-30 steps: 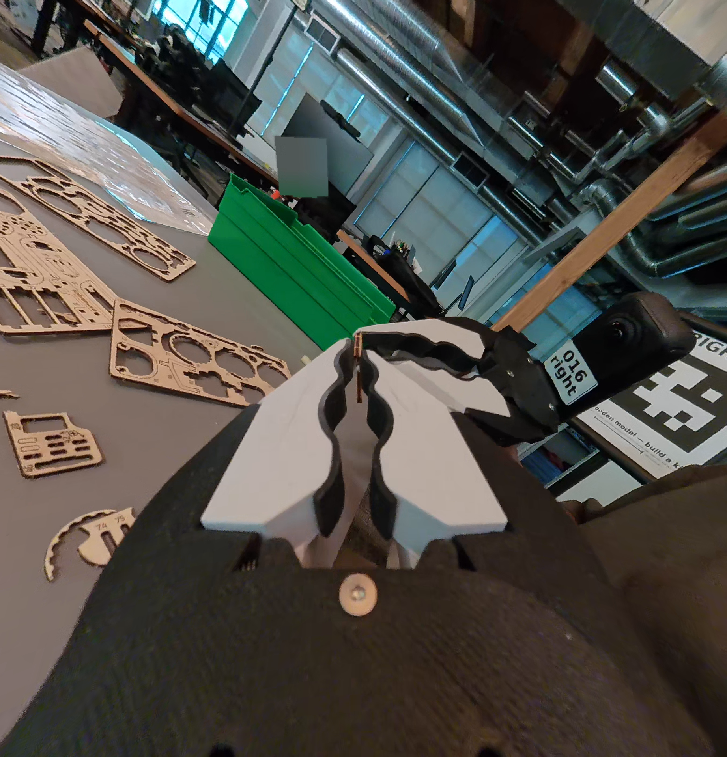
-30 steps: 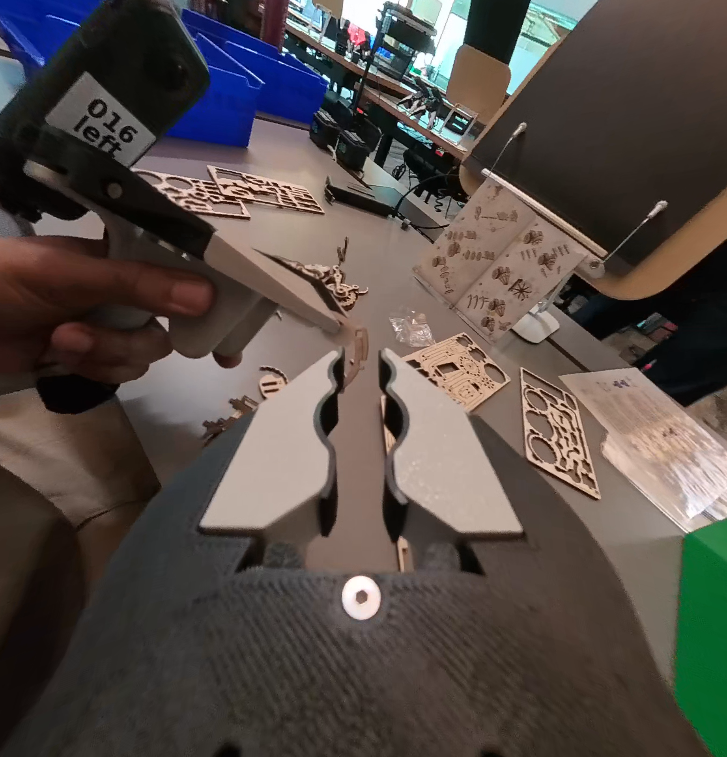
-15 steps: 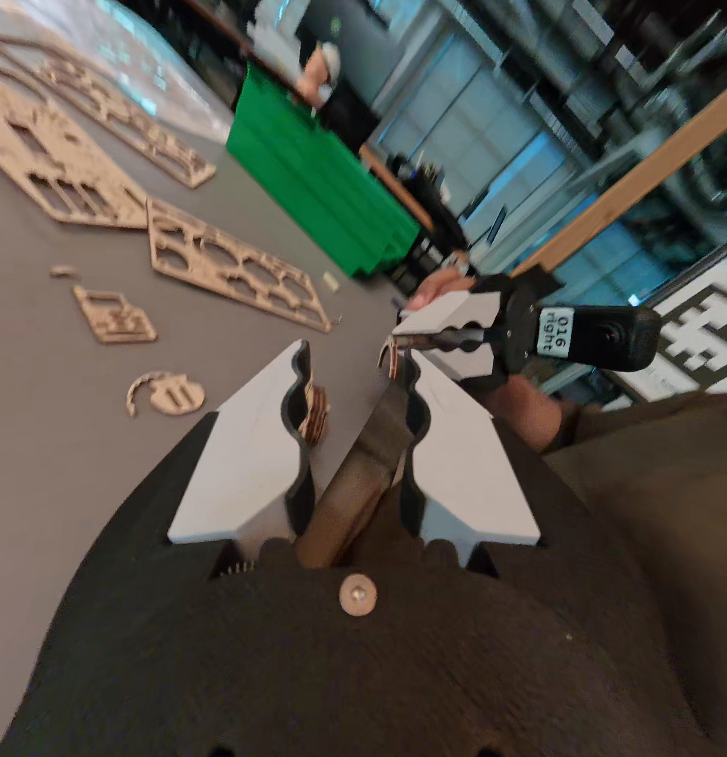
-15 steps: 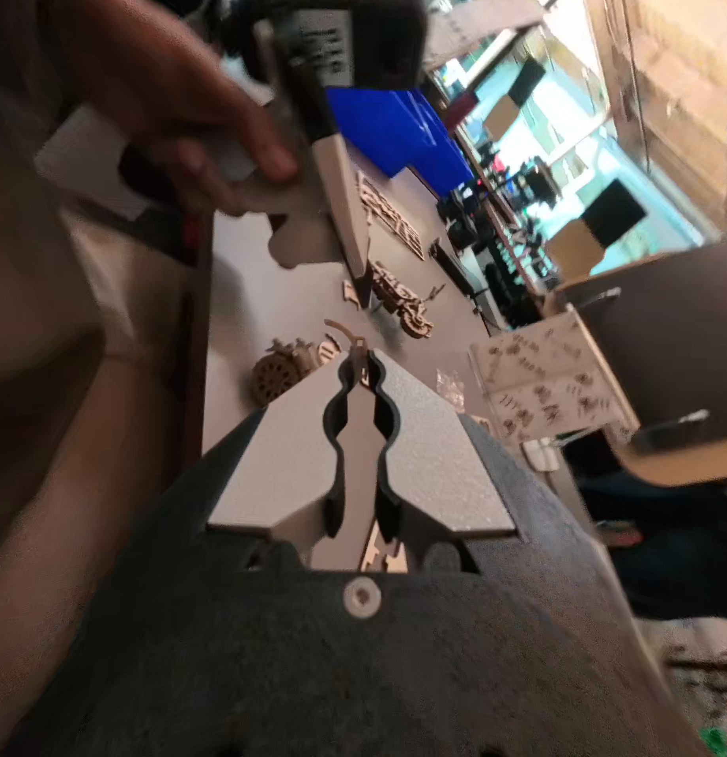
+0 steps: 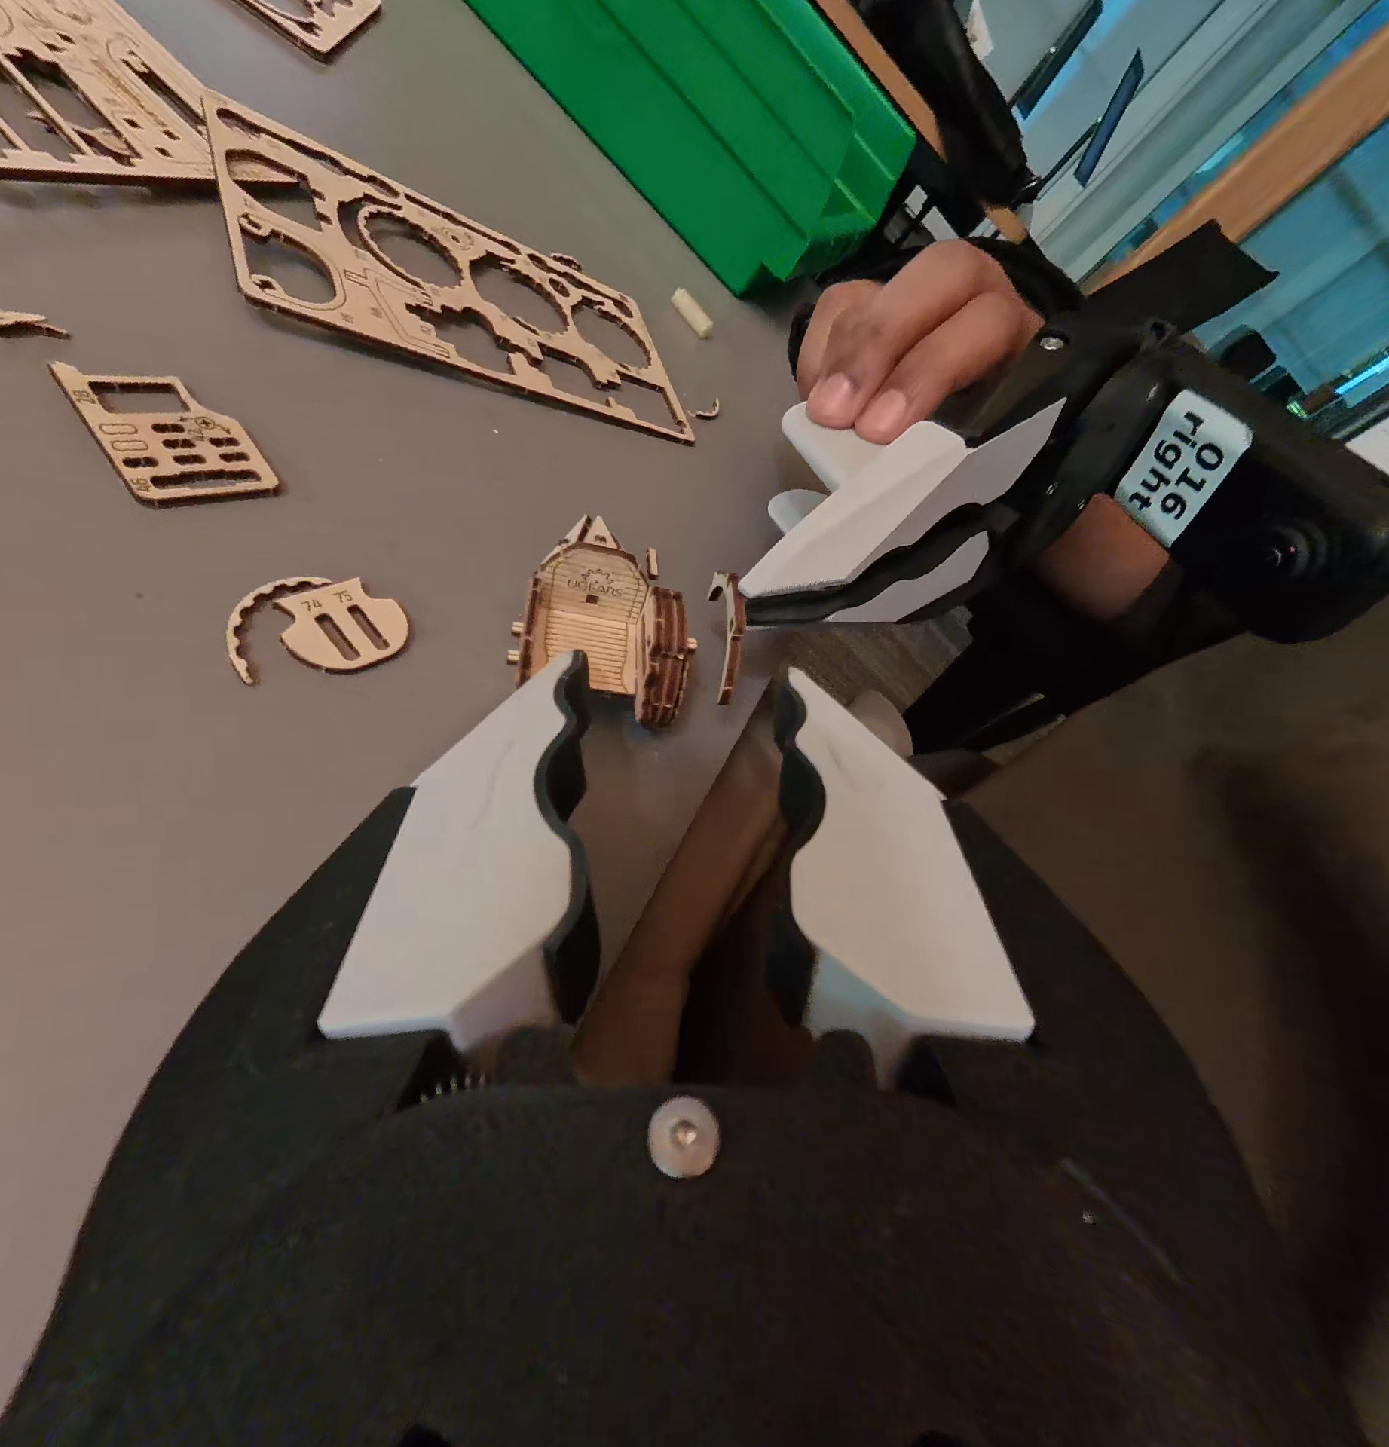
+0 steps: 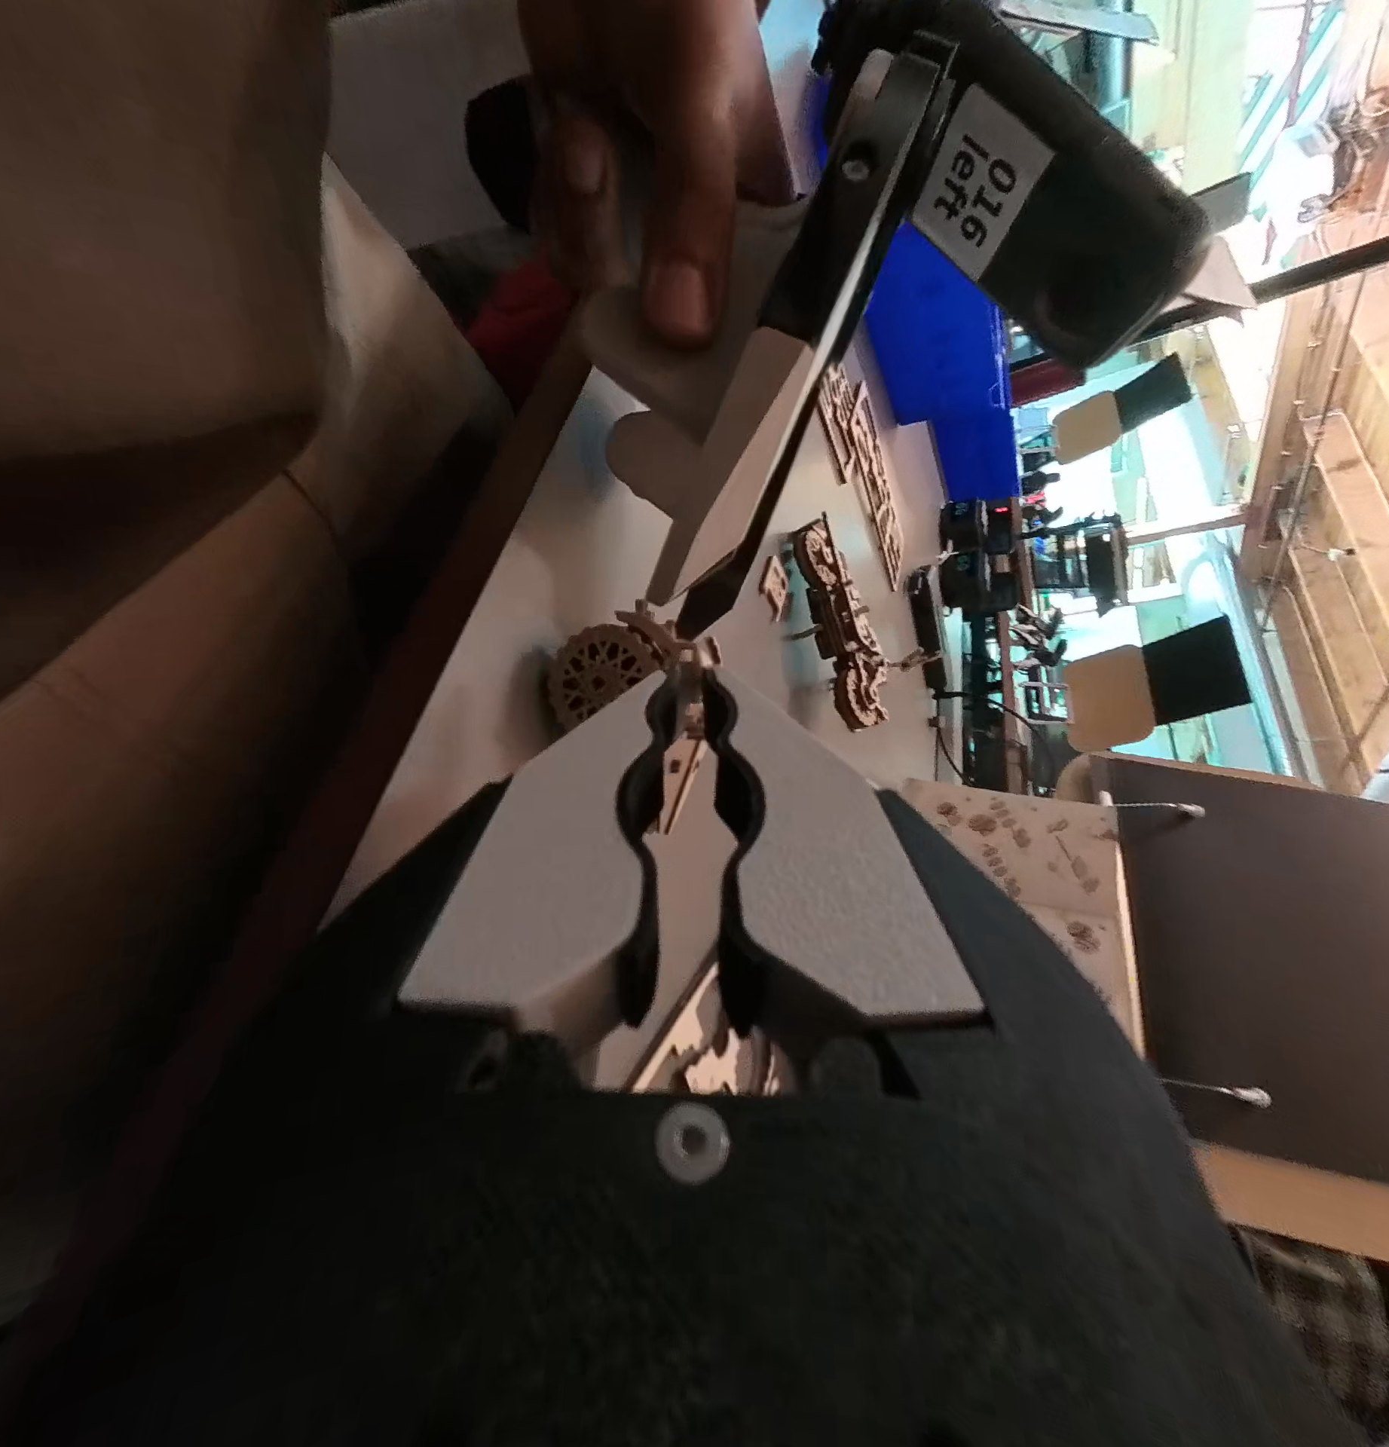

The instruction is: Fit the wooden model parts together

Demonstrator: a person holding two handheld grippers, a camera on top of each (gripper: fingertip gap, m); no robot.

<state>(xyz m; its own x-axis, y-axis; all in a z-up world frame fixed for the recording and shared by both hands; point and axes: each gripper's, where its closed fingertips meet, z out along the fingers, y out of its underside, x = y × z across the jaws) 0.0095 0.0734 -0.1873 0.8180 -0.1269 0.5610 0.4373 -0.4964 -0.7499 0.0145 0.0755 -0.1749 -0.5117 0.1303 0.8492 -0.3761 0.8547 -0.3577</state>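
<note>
Left wrist view evenly lit and sharp at centre, softening toward the bowed edges; right wrist view dim at left, windows [image 6: 1192, 564] blown out upper right (table [image 6: 519, 595] glaring white).

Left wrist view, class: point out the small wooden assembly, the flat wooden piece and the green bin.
small wooden assembly [image 5: 597, 626], left wrist view, slatted front face
flat wooden piece [image 5: 732, 650], left wrist view, thin edge
green bin [image 5: 699, 102], left wrist view, side wall

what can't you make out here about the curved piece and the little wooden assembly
- Left wrist view: near corner of the small wooden assembly is hidden behind the left hand-held gripper.
- Right wrist view: the curved wooden piece is mostly covered by the pads of the right hand-held gripper.
- Whether the piece touches the assembly: too small.
</note>
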